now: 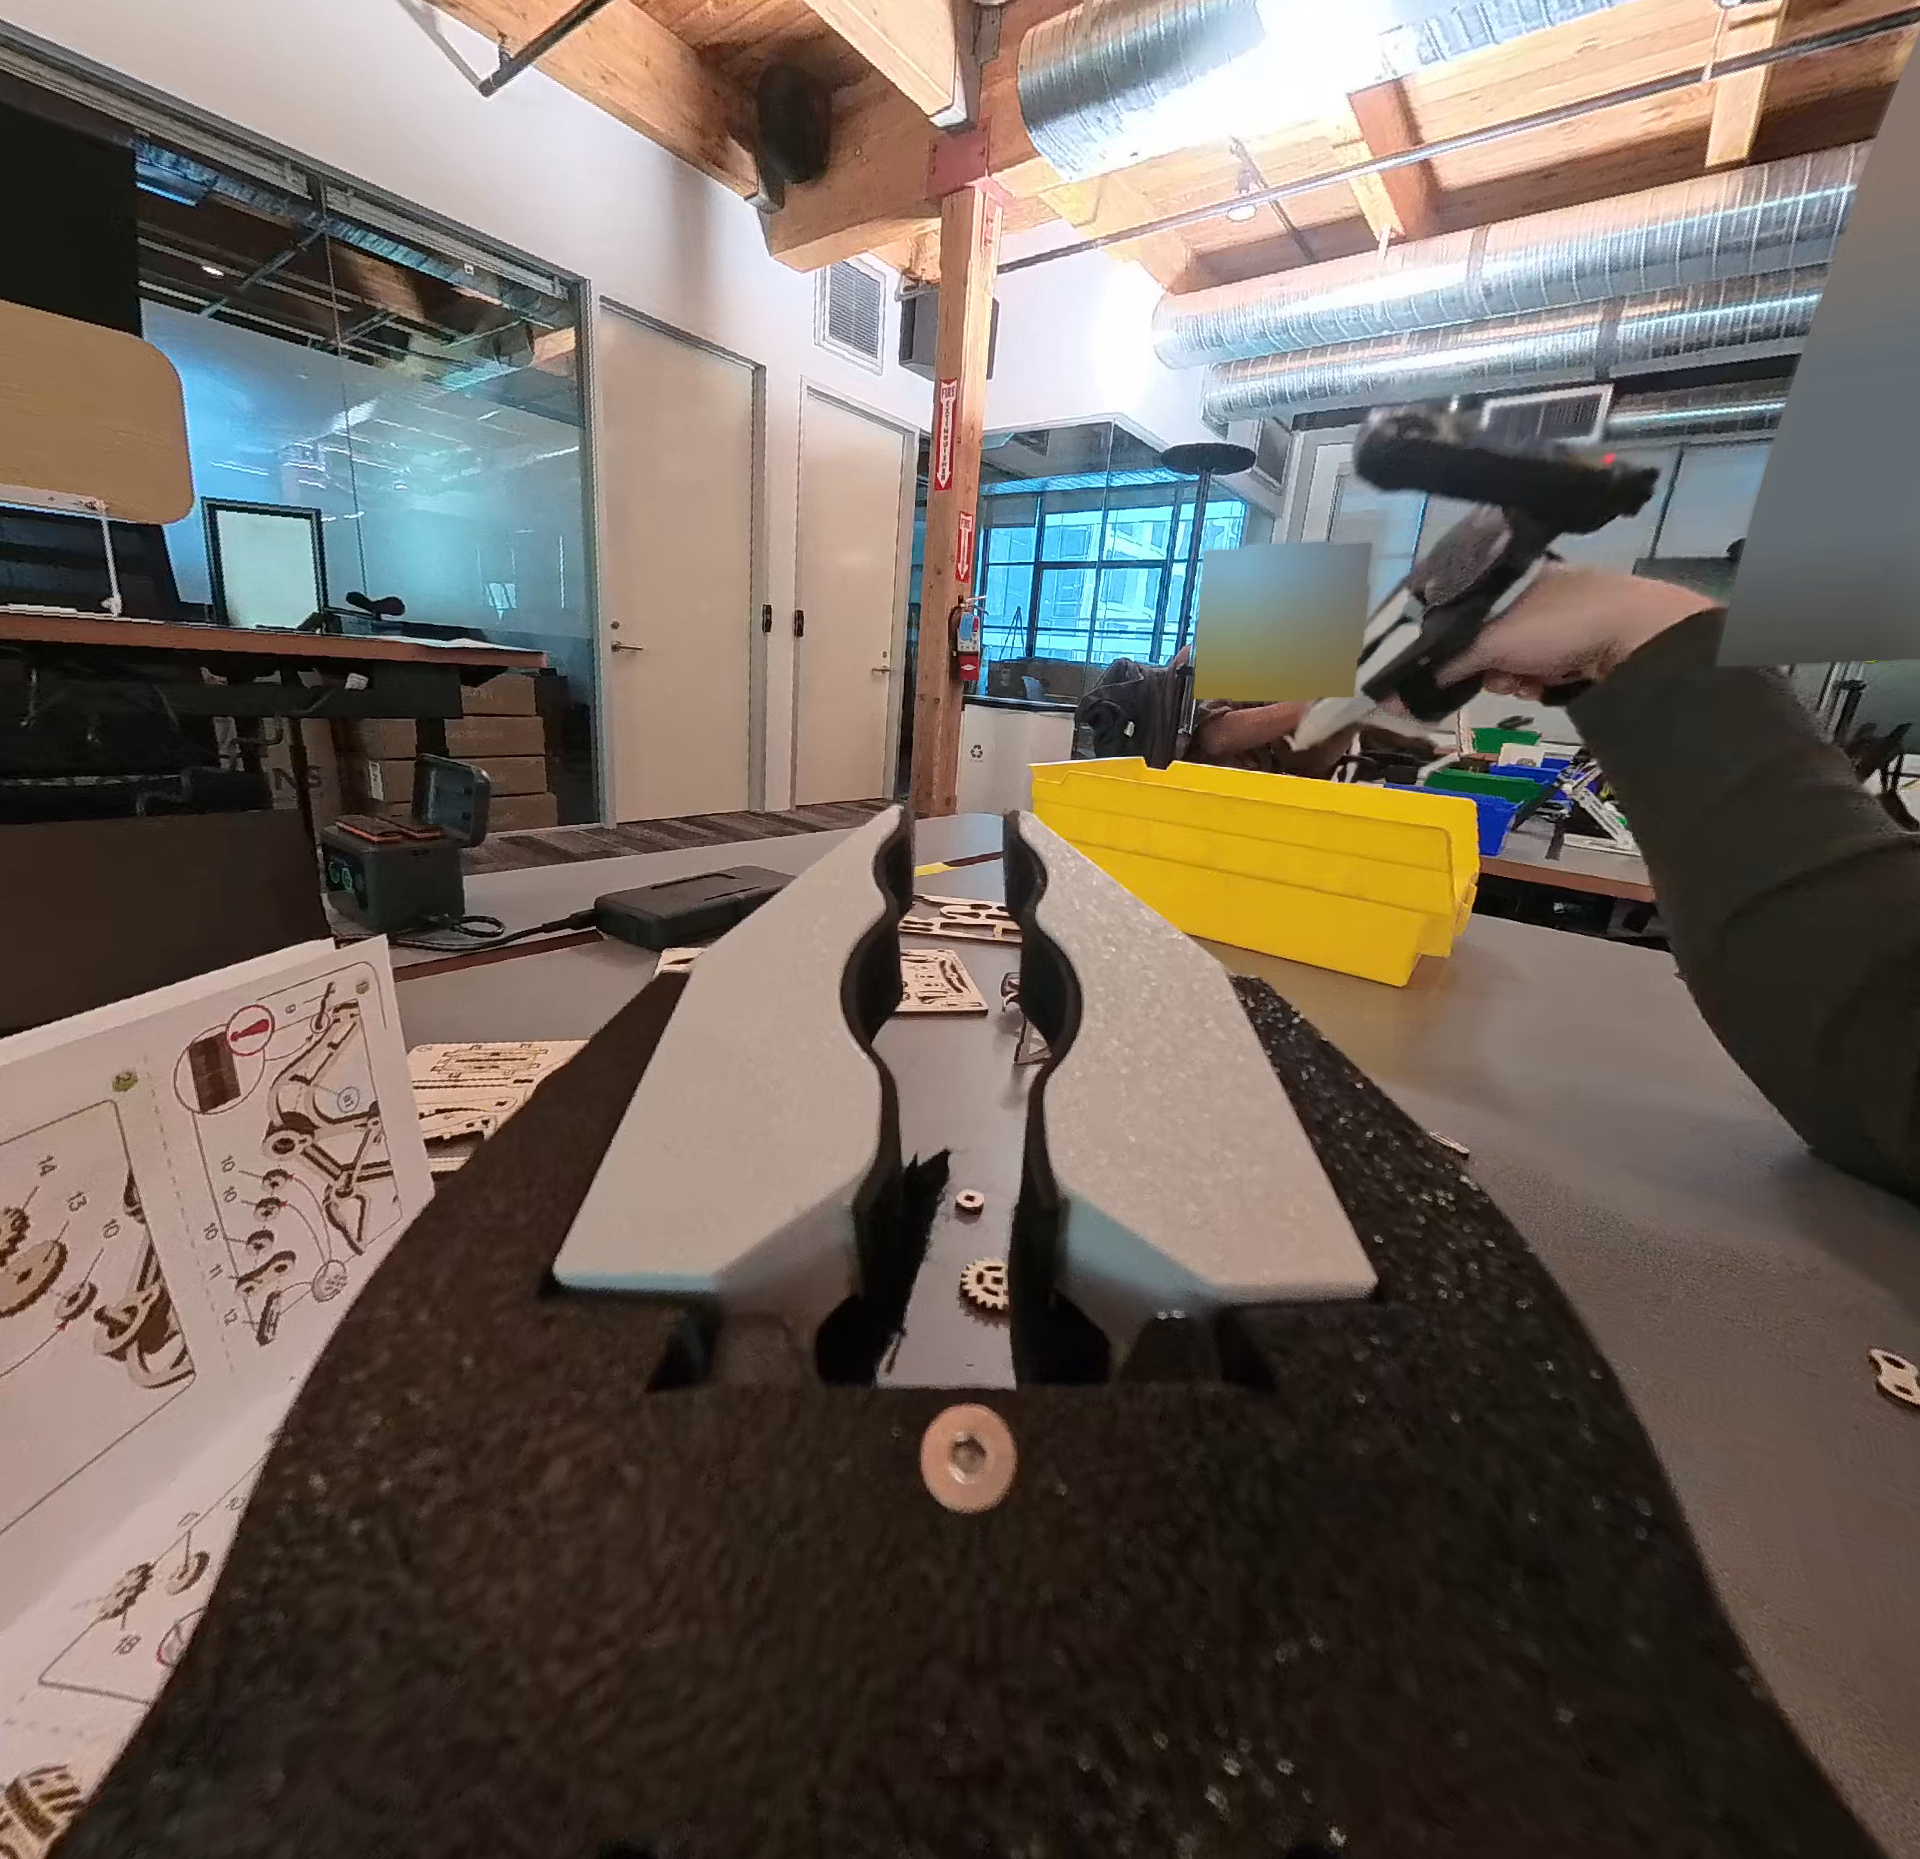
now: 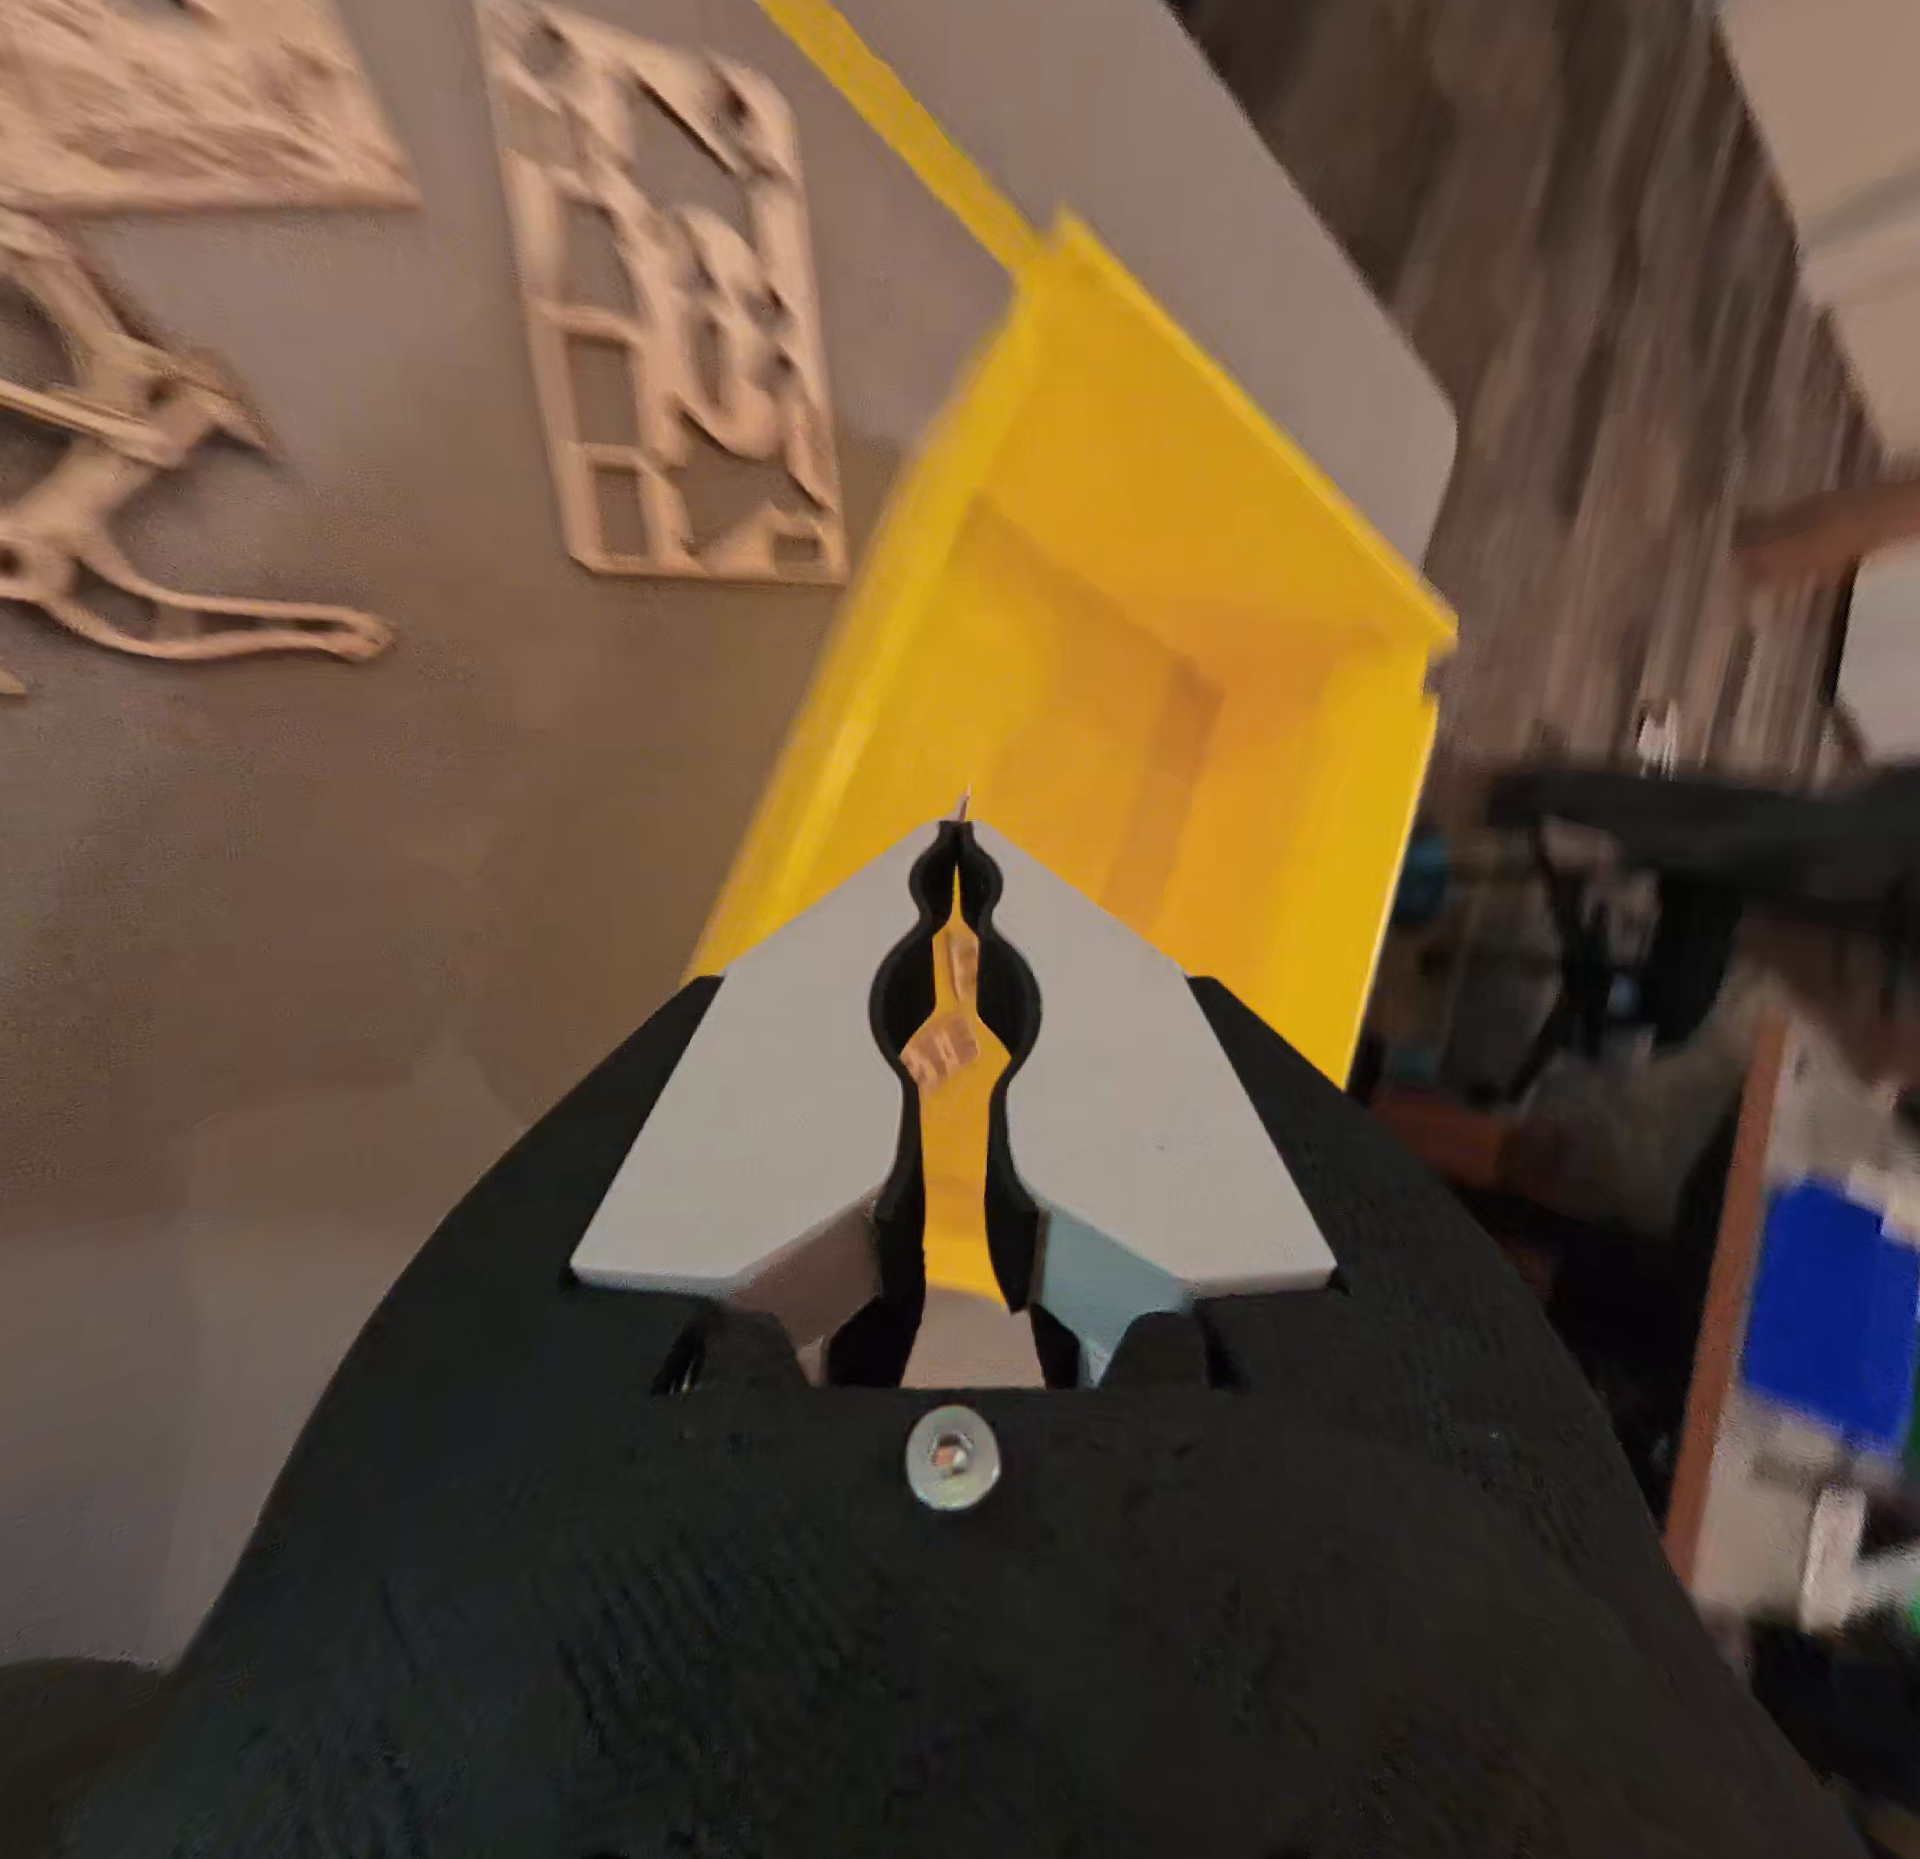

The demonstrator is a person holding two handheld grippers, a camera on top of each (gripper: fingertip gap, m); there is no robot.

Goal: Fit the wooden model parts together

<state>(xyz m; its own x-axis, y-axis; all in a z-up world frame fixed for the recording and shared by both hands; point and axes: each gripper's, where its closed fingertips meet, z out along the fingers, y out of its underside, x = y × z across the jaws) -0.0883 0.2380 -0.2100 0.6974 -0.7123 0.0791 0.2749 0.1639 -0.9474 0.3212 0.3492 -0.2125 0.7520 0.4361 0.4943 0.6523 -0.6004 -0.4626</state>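
Observation:
My left gripper [image 1: 958,853] is open and empty, low over the grey table [image 1: 1558,1082]. A small wooden gear [image 1: 984,1287] and a tiny wooden washer [image 1: 969,1201] lie on the table between its fingers. Laser-cut wooden sheets [image 1: 940,981] lie just ahead. My right gripper [image 2: 961,830] is shut on a small thin wooden piece [image 2: 943,1051], seen edge-on, whose tip pokes past the fingertips. It hangs above the open yellow bin [image 2: 1143,666]. In the left wrist view the right gripper [image 1: 1317,731] is raised in a hand, above the bin's far side.
The yellow bin [image 1: 1247,874] stands on the table at right. An instruction booklet [image 1: 208,1134] lies at left beside another wooden sheet [image 1: 478,1077]. Punched-out sheets [image 2: 675,303] and a wooden frame part [image 2: 125,521] lie left of the bin. A sleeve [image 1: 1787,926] rests at right.

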